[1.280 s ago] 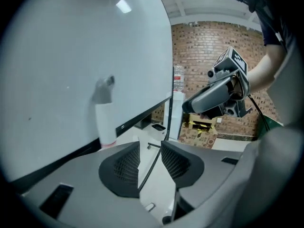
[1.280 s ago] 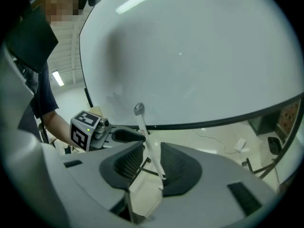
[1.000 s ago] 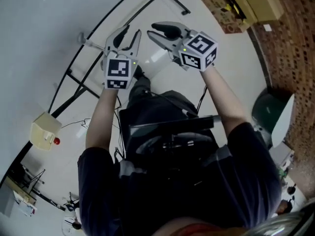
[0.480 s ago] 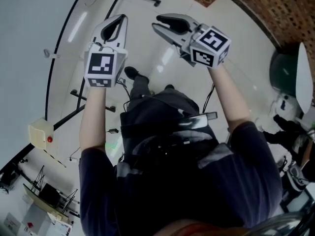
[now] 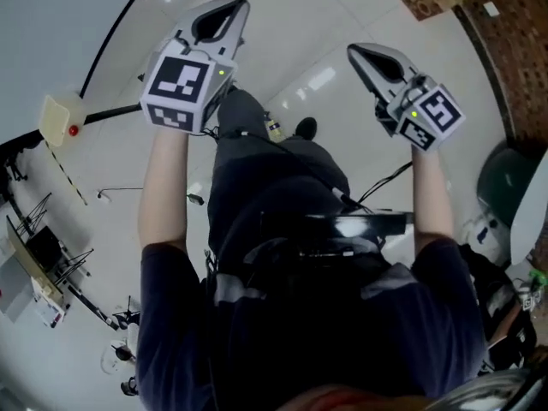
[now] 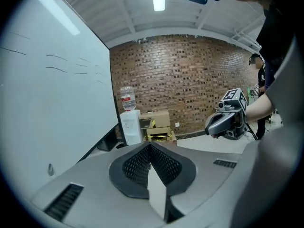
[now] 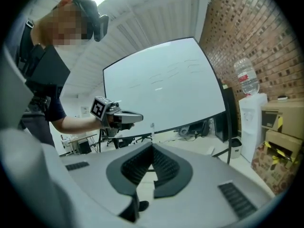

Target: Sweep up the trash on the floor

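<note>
- Left gripper (image 5: pixel 233 8): jaws shut, nothing held.
- Floor (image 5: pixel 291 54): trash not made out in any view; judged light and loose, better swept than pinched, so no hold point is named.
- Right gripper (image 5: pixel 358 54): jaws just closed, nothing between.

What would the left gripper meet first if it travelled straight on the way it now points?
Nothing close. Past the shut left gripper, the line leads toward the stacked brown cardboard boxes beside the white water dispenser, at the brick wall. Depth is unclear; the pale floor might come first.
</note>
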A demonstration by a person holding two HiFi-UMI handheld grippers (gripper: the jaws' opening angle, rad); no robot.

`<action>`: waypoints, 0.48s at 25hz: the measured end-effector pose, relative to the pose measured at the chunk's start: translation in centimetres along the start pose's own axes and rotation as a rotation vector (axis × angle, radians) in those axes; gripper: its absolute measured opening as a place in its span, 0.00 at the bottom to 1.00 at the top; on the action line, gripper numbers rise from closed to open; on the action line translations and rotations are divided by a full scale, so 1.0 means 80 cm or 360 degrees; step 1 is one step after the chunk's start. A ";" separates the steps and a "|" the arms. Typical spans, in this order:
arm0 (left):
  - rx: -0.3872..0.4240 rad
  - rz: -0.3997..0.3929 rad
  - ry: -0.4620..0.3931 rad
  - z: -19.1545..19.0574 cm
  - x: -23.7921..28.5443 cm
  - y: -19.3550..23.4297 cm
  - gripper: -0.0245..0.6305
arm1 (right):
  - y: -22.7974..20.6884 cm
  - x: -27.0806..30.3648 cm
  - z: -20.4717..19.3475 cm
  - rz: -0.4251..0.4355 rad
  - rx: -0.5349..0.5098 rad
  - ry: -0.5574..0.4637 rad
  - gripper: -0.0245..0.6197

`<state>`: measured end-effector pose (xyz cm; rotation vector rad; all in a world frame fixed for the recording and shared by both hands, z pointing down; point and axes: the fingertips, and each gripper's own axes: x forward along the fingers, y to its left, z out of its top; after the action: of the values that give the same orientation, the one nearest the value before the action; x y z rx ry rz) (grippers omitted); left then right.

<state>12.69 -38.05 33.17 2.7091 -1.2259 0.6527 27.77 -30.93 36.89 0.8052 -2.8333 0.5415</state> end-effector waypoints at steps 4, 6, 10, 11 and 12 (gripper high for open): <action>0.0051 0.0077 0.0064 -0.025 -0.050 0.024 0.04 | 0.025 0.005 -0.006 -0.0007 0.0147 -0.0050 0.05; 0.0066 0.0094 0.0078 -0.031 -0.073 0.032 0.04 | 0.040 0.006 -0.003 0.0006 0.0209 -0.0090 0.05; 0.0115 0.0100 0.0111 -0.056 -0.122 0.060 0.04 | 0.068 0.045 -0.011 -0.0034 0.0132 -0.0045 0.05; 0.0136 0.0103 0.0122 -0.066 -0.138 0.069 0.04 | 0.079 0.062 -0.011 -0.0042 0.0109 -0.0026 0.05; 0.0150 0.0102 0.0128 -0.078 -0.156 0.080 0.04 | 0.095 0.081 -0.008 -0.0045 0.0088 -0.0009 0.05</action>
<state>-1.44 -32.02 33.04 2.6980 -1.2987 0.8391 18.25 -27.78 36.73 0.8559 -2.8190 0.6171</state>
